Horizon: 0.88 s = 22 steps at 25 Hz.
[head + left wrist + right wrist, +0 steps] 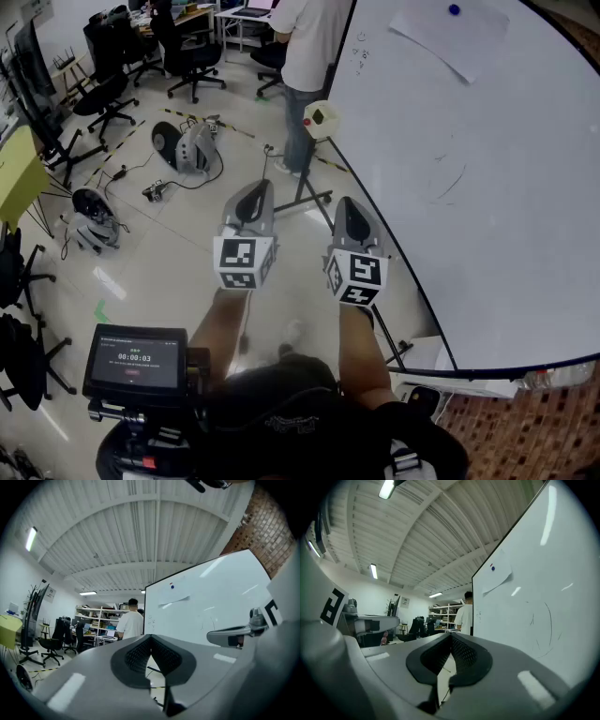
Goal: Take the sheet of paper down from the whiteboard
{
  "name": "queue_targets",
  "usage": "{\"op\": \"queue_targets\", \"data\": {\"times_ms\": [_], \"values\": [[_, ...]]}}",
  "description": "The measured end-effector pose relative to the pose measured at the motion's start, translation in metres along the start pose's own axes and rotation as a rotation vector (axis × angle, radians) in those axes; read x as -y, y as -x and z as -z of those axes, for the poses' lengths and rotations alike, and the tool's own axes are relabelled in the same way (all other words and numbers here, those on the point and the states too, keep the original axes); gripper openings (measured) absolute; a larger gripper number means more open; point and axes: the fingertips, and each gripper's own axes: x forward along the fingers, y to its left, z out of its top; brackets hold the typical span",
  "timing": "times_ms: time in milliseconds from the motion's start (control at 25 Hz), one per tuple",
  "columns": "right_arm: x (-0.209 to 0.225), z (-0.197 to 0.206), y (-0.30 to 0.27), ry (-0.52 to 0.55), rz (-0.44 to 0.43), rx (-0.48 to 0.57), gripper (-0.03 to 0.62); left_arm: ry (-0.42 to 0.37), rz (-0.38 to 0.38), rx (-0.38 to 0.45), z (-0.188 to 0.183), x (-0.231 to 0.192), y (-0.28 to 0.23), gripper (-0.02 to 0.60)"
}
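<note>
A white sheet of paper [448, 37] hangs high on the whiteboard [487, 206], pinned by a blue magnet [455, 9]. The same sheet [174, 601] appears small in the left gripper view, and the sheet [497, 578] sits upper middle in the right gripper view. My left gripper [249, 201] and right gripper [351, 217] are held side by side in front of me, both pointing roughly level, well short of the paper. Both are shut with nothing between the jaws: left gripper [150, 641], right gripper [450, 644].
A person in a white shirt [309, 37] stands at the whiteboard's far end. Office chairs [192, 56], cables and grey devices [185, 147] lie on the floor to the left. A small screen [136, 361] is mounted near my body. The board's stand leg [309, 192] is ahead.
</note>
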Motion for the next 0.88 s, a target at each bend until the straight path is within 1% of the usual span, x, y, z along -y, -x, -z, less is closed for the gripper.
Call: {"op": "queue_targets", "data": {"times_ms": [160,280,400,600,760,880], "values": [[0.001,-0.006,0.013,-0.029,-0.008,-0.008,0.014,-0.007,0.038,0.000,-0.003,0.016,0.002,0.002],[0.010,-0.015,0.006,-0.021,-0.010,0.009,0.014,-0.022,0.072,0.031,-0.013,0.030,-0.017,0.002],[0.030,-0.023,-0.013,-0.023,-0.012,0.023,0.014,-0.029,0.097,0.064,-0.026,0.045,-0.054,0.002],[0.085,-0.028,-0.072,-0.051,-0.015,0.051,0.014,-0.060,0.141,0.127,-0.048,0.075,-0.149,0.002],[0.113,-0.042,-0.090,-0.042,-0.004,0.075,0.014,-0.116,0.199,0.182,-0.081,0.101,-0.192,0.002],[0.127,-0.053,-0.096,-0.036,0.013,0.100,0.014,-0.162,0.243,0.256,-0.118,0.115,-0.213,0.002]]}}
